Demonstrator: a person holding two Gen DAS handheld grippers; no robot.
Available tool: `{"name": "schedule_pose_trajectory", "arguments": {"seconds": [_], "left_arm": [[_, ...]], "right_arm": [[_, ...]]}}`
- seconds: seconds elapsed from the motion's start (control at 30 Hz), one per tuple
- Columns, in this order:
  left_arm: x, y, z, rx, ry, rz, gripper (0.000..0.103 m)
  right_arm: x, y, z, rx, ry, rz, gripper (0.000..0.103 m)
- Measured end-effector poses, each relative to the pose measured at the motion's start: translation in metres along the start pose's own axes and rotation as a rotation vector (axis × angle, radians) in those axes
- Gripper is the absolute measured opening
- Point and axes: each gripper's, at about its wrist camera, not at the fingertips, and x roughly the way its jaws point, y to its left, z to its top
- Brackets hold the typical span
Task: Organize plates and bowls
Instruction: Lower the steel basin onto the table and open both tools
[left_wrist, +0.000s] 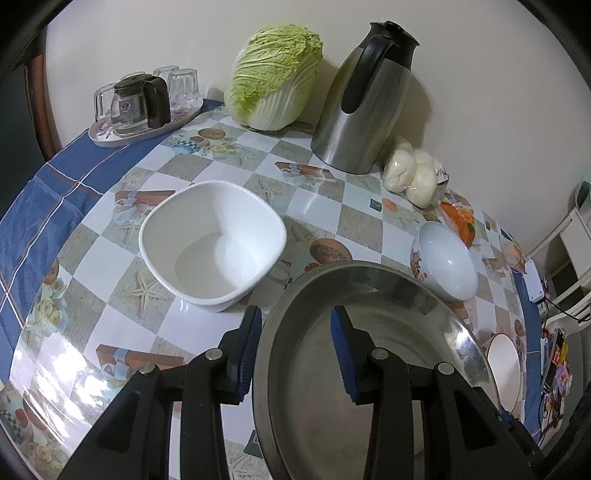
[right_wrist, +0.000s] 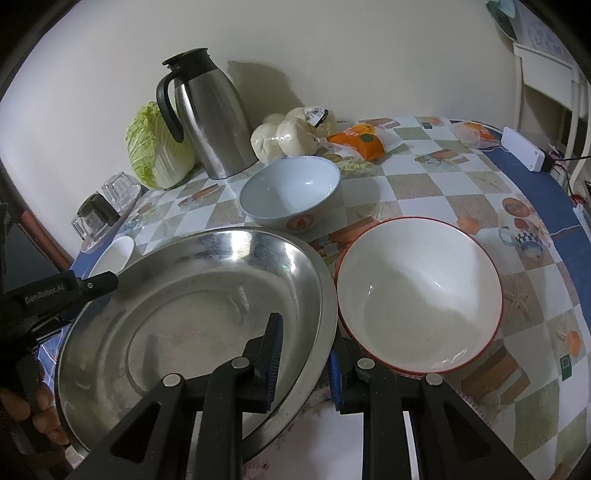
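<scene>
Steel plate (right_wrist: 207, 295), bench (left_wrist: 332, 214) centre: rim straddled by both tongs, left tongs (left_wrist: 295, 325) at nine o'clock, right tongs (right_wrist: 304, 354) at three, jaws part-open, no firm grip evident. Square bowl (left_wrist: 212, 243), floral bowl (right_wrist: 291, 192), red-rimmed bowl (right_wrist: 419, 295): each separate, unstacked. Judgement: sorting barely begun.

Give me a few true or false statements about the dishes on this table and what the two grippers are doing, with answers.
1. Both grippers straddle the steel plate rim. True.
2. The square white bowl holds soup. False: it is empty.
3. The red-rimmed bowl sits beside the steel plate. True.
4. The cabbage lies inside the steel plate. False: it stands by the wall, next to the steel jug.
</scene>
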Motion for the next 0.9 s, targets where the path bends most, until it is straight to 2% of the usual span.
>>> {"name": "schedule_pose_trajectory", "arguments": {"seconds": [0.23,0.6,0.9], "left_arm": [[0.004,-0.003,0.0,0.015,-0.008,0.0,0.04],[0.033,0.006,-0.015,0.003,0.112,0.022,0.04],[0.032,0.006,-0.016,0.008,0.124,0.018,0.04]], "right_arm": [[0.002,0.001,0.001,-0.017,-0.011,-0.015,0.024],[0.024,0.0,-0.011,-0.043,0.074,-0.049,0.023],[0.024,0.0,-0.011,-0.05,0.083,-0.049,0.023]]}}
